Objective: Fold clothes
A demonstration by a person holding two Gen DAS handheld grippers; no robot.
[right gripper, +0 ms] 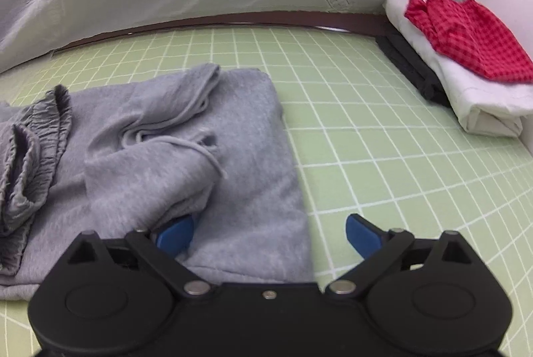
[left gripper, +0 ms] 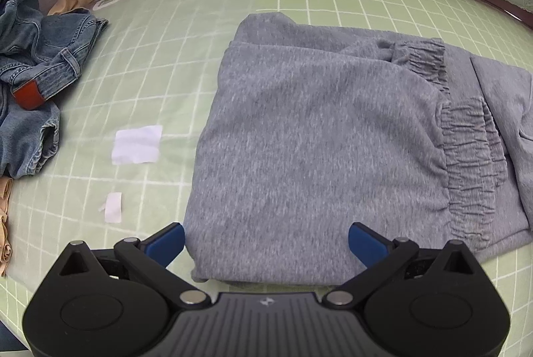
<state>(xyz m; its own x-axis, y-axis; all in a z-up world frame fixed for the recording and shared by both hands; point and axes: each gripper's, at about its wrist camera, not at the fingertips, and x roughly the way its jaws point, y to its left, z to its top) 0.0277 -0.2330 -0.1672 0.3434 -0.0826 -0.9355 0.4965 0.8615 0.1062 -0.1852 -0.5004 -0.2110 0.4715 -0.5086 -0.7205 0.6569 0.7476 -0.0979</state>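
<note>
Both hand-held grippers released: left (left gripper: 266, 243) over folded grey sweatpants (left gripper: 316, 140), right (right gripper: 269, 237) straddling their edge.

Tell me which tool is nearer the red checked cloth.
Right. The right tool faces the red checked cloth across bare mat; the left tool hangs over the grey sweatpants, cloth out of its view.

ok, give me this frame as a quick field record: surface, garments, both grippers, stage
surface: green grid mat
active garment: grey sweatpants, folded over, elastic cuffs on top
unfolded pile: blue jeans, at the mat's left side
done stack: red checked cloth on white folded item, black item under, far right
left gripper: open, above the near edge of the sweatpants
right gripper: open, nothing gripped, left finger against a sweatpants fold
stage: sweatpants fold partly done
</note>
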